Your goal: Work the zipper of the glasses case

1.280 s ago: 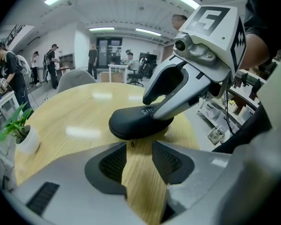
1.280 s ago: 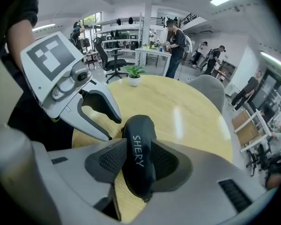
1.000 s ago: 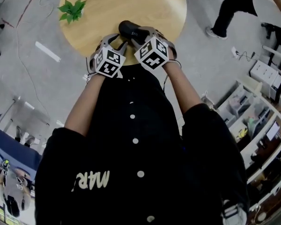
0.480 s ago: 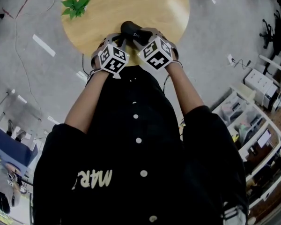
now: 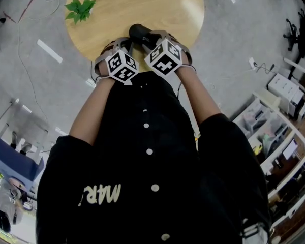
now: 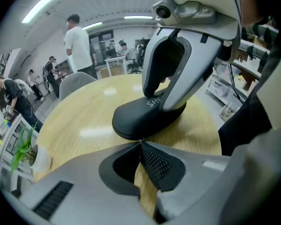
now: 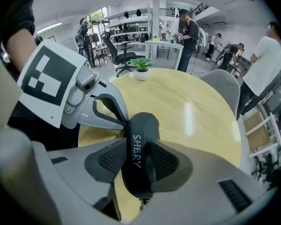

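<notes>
The black glasses case (image 5: 141, 33) lies on the round wooden worktop (image 5: 142, 4), at its near edge, right under both tools. The right tool (image 7: 139, 150) is clamped across the middle of the case (image 7: 140, 153), one mesh pad on each long side, with the white lettering on the lid showing between them. The left tool (image 6: 140, 142) has just been closing and its pads now meet. Their tips touch the seam at the end of the case (image 6: 147, 116) that sticks out beyond the right tool (image 6: 161, 97), and a thin glint of metal shows just there, too small to tell whether it is pinched. From the head view the left tool (image 5: 133, 44) and the right tool (image 5: 152, 37) sit side by side, marker cubes nearly touching. Beyond the tools the worktop is bare wood up to a small green plant (image 5: 80, 8) near the far edge, off to the left tool's side. Around the worktop is grey floor (image 5: 30, 80), and past the plant (image 7: 141, 64) several people stand among desks and chairs
</notes>
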